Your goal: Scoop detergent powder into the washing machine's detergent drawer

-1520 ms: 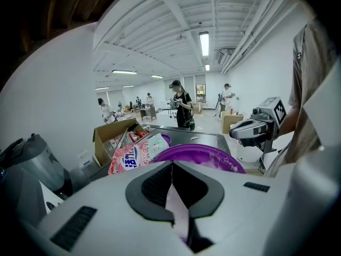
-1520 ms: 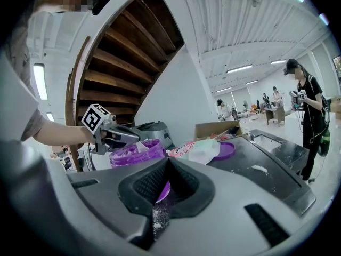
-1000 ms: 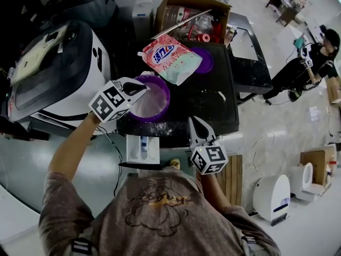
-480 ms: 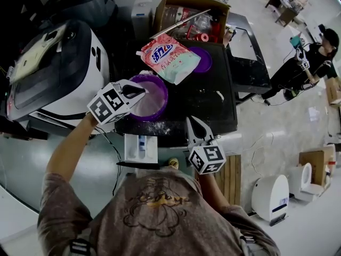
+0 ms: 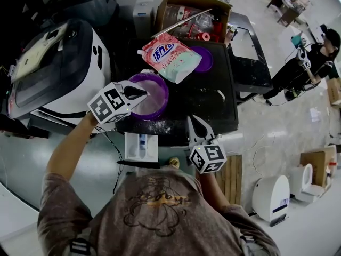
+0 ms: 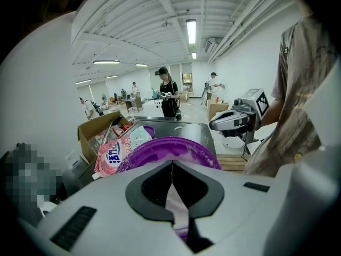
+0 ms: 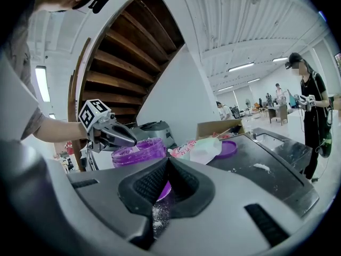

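Note:
A purple tub (image 5: pixel 154 92) of white powder stands on the black table (image 5: pixel 213 103), with the pink detergent bag (image 5: pixel 170 56) lying behind it. My left gripper (image 5: pixel 143 93) hangs over the tub's near rim, shut on a pale flat scoop handle (image 6: pixel 175 207); the scoop's bowl is hidden. In the right gripper view the tub (image 7: pixel 137 151) shows below the left gripper (image 7: pixel 114 135). The white detergent drawer (image 5: pixel 141 147) stands open below the table's front edge. My right gripper (image 5: pixel 192 121) is shut and empty at the table's front edge, right of the drawer.
The washing machine (image 5: pixel 53 73) is at the left. The tub's purple lid (image 5: pixel 206 59) lies beside the bag, and a cardboard box (image 5: pixel 192 9) of bottles is behind. Spilled powder (image 5: pixel 160 126) dusts the table's front. A person (image 5: pixel 314 57) stands at the far right.
My left gripper has shifted slightly down and left over the tub. The right gripper has hardly moved.

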